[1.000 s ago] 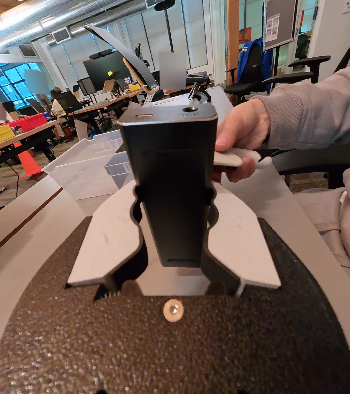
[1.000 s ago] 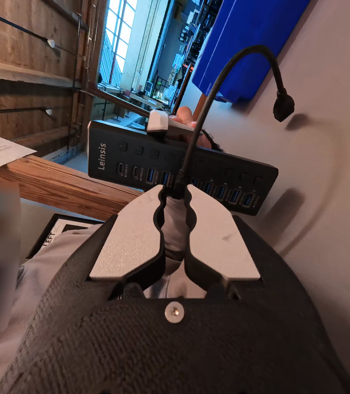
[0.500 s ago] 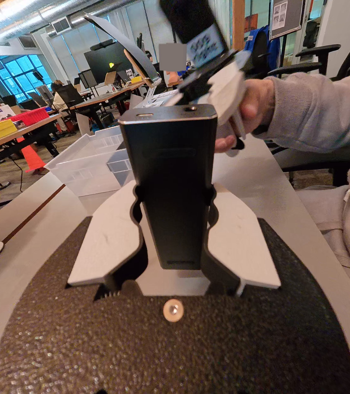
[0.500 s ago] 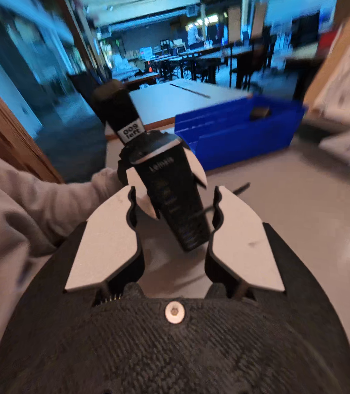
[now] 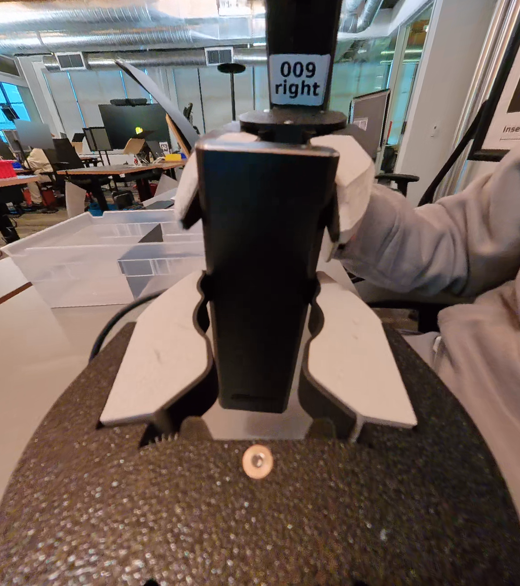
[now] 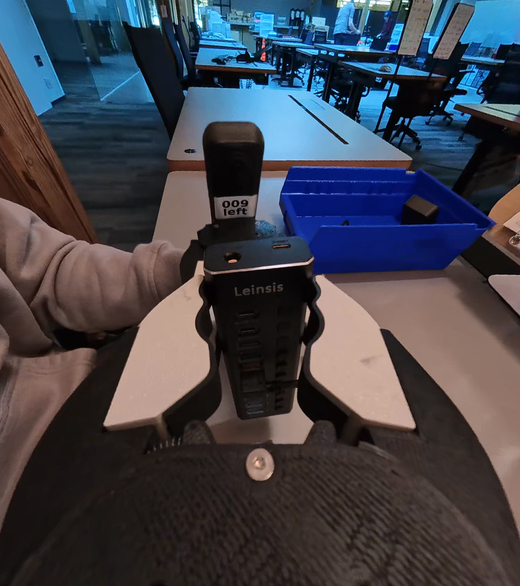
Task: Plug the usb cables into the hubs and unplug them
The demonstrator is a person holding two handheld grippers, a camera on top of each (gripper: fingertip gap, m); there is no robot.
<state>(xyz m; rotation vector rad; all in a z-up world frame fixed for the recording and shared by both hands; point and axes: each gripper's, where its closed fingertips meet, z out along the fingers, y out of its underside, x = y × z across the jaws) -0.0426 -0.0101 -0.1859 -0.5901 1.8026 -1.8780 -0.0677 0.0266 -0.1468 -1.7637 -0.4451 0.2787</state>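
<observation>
matt black hub (image 5: pixel 260 269) — glossy blue plastic bin (image 6: pixel 379 250)

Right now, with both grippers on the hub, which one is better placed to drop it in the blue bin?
Right, probably. The right gripper clamps the hub with the blue bin just ahead of it; the left gripper holds the opposite end, facing the clear bin instead.

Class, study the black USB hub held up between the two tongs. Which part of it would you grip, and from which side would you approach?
Grip the USB hub across its narrow width, on the two long plain edges, coming in from an end along its length. Its long flat bar shape gives parallel sides there, and this leaves the port face uncovered. Both the left tongs and the right tongs sit this way.
</observation>
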